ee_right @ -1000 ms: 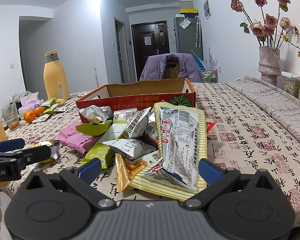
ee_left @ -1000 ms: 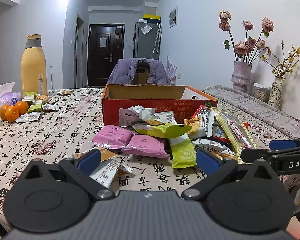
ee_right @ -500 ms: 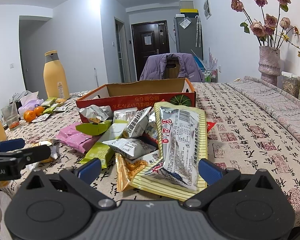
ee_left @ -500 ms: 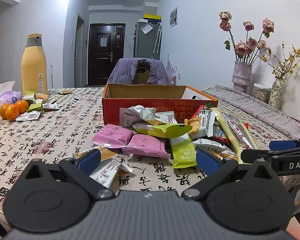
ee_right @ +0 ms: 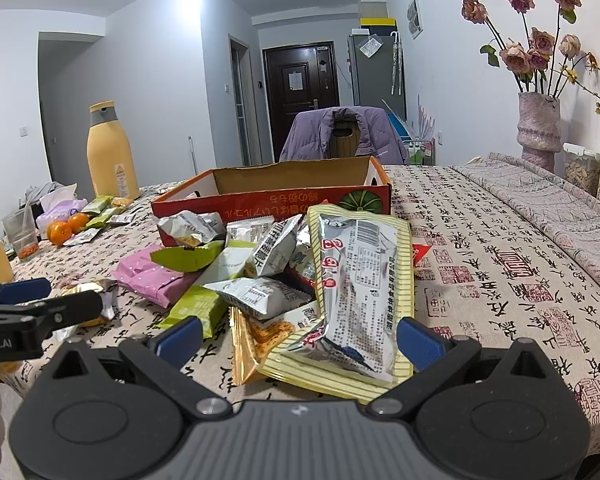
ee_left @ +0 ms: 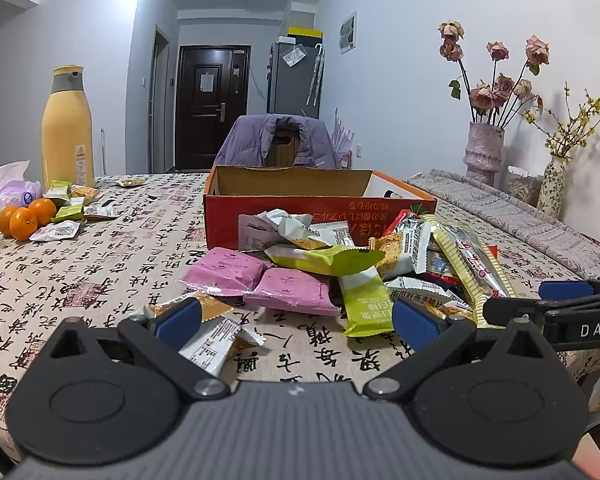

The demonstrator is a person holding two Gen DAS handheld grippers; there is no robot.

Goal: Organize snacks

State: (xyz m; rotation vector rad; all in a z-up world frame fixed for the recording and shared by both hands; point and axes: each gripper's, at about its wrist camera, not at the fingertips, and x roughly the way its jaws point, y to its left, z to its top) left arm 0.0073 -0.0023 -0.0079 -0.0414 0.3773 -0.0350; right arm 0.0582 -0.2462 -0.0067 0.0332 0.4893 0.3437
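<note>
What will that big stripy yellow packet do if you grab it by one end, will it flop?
Probably, a bit. The stripy yellow packet is long, thin and already bent over the pile, so its free end would likely droop. Its shiny film looks slippery and might slide between the fingers. It seems light for its size, so lifting it could still nudge the smaller packets under it.

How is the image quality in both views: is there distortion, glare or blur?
Left wrist view: strong fisheye bending, dark corners; the pink packets look sharp, with the ceiling glow over-bright at the top left. Right wrist view: the same bending; the ceiling light blows out at the top edge, the large striped packet shows mild sheen on its foil, and there is no motion blur.
</note>
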